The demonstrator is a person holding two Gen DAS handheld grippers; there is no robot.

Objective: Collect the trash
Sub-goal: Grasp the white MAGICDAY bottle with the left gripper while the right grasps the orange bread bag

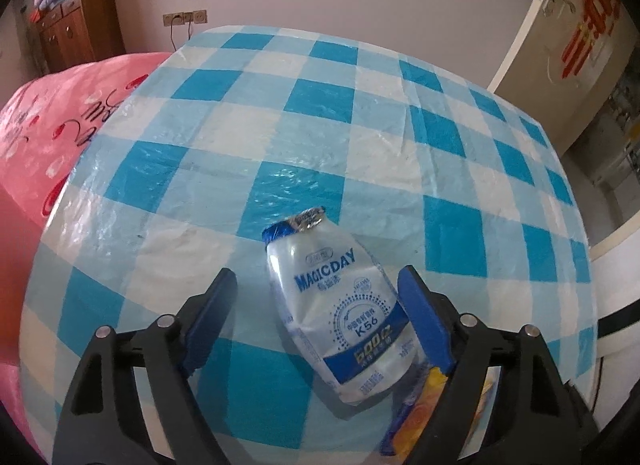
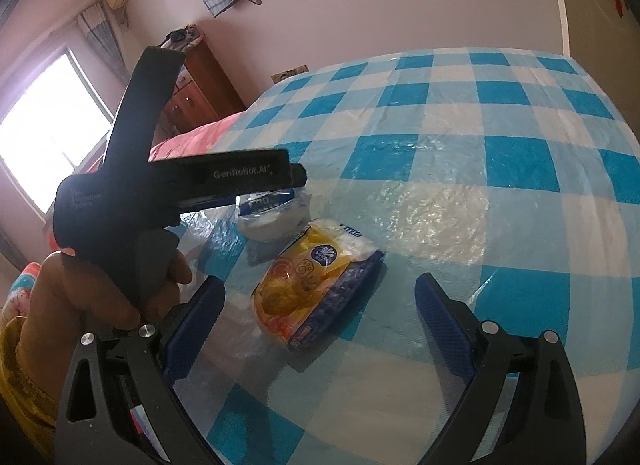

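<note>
A: How far along is the trash collection?

B: Early, by the look of it. 2 pieces lie on the checked tablecloth [image 1: 248,113], and no bin or bag for them shows in either view.

A: Which pieces?

B: A crushed white drink bottle [image 1: 340,305] with a blue label, lying on its side, and a yellow and blue snack wrapper [image 2: 316,293] just beside the bottle's base, seemingly touching it.

A: What is the left gripper [image 1: 316,289] doing?

B: Its jaws straddle the bottle. The right-hand pad in that view sits against the bottle's side; the other stands clear of it with tablecloth showing between. So the jaws are not clamped, and the bottle rests on the table.

A: And the right gripper [image 2: 320,297]?

B: It hovers over the wrapper with its jaws spread wide, both pads well apart from it. It holds nothing.

A: So what is left?

B: Judging from this, everything: both grasps, then carrying each piece to wherever the trash goes, which is out of sight.
</note>
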